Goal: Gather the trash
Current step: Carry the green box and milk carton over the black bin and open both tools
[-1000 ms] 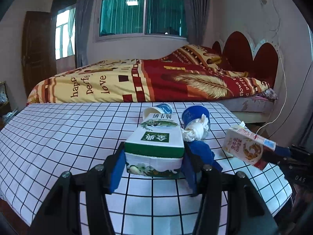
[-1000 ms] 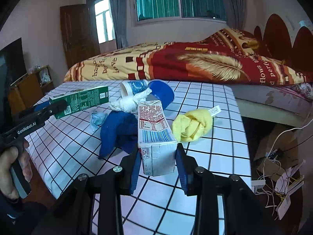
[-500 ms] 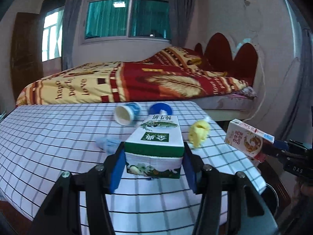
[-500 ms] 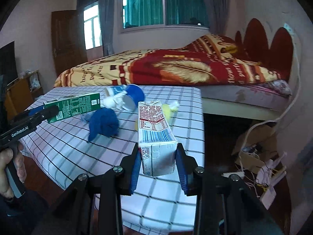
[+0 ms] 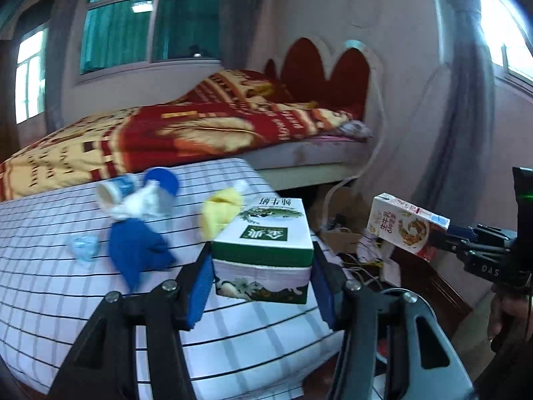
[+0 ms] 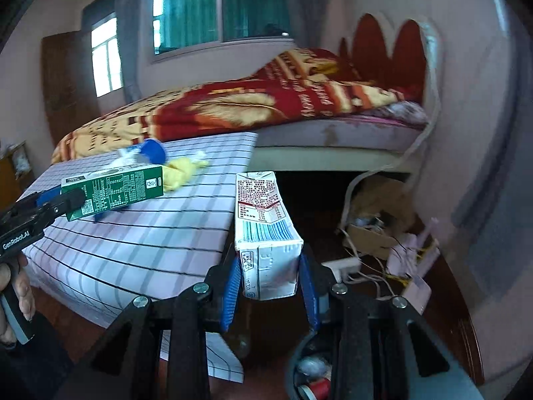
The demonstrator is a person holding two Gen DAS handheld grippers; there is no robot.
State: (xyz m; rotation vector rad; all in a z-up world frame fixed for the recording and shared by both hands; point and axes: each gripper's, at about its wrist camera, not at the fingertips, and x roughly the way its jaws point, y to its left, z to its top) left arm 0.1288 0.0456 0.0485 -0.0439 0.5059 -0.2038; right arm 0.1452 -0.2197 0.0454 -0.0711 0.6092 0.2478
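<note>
Now the left tool [image 5: 263, 286] is clamped on a green carton [image 5: 263, 250] above the checked surface [image 5: 50, 286]. Right tool [image 6: 269, 283] is clamped on a white carton [image 6: 265, 233]

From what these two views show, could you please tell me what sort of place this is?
Most likely a home bedroom: a bed with a red and yellow quilt, a scalloped red headboard, and curtained windows. A table under a checked cloth stands beside the bed.
</note>
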